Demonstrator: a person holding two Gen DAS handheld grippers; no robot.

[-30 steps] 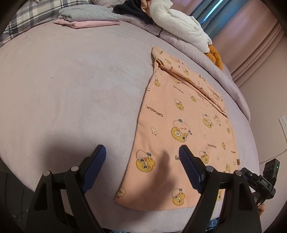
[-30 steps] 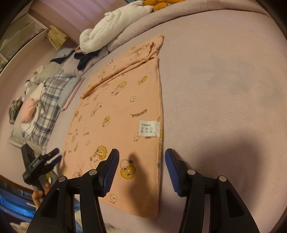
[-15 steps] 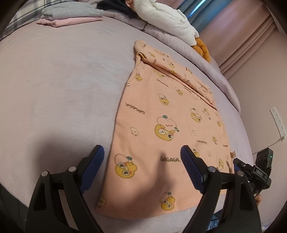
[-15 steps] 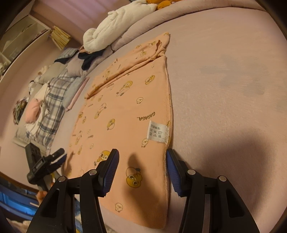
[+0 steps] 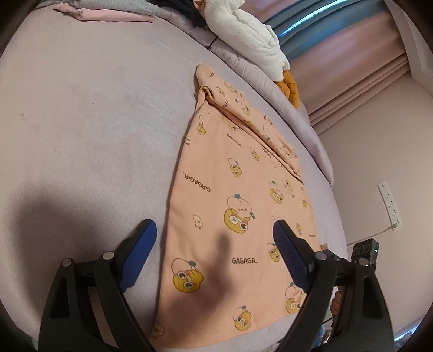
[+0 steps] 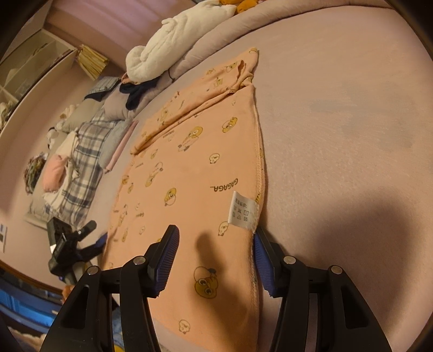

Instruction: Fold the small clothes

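Note:
A peach garment [image 5: 230, 168] printed with yellow ducks and "GAGAGA" lies flat on the lilac bed [image 5: 81, 121], with a sleeve folded over its far side. My left gripper [image 5: 213, 227] stands open above the garment's near left corner, and the left edge runs between the fingers. In the right wrist view the same garment [image 6: 194, 168] shows a white care label [image 6: 242, 207] on its stitched right edge. My right gripper [image 6: 215, 231] is open low over the near right corner. Its right finger sits just outside that edge, below the label.
A white fluffy blanket [image 5: 251, 35] and an orange plush [image 5: 289, 86] lie at the bed's far side. Folded pink and grey clothes [image 5: 108, 13] sit far left. Plaid fabric [image 6: 81, 151] and more clothes are piled beyond the garment. A wall socket [image 5: 389, 200] is on the right.
The left wrist view has swung right, so the garment's left edge now lies between its fingers. The right gripper has crept forward; the care label now sits just ahead of its right finger.

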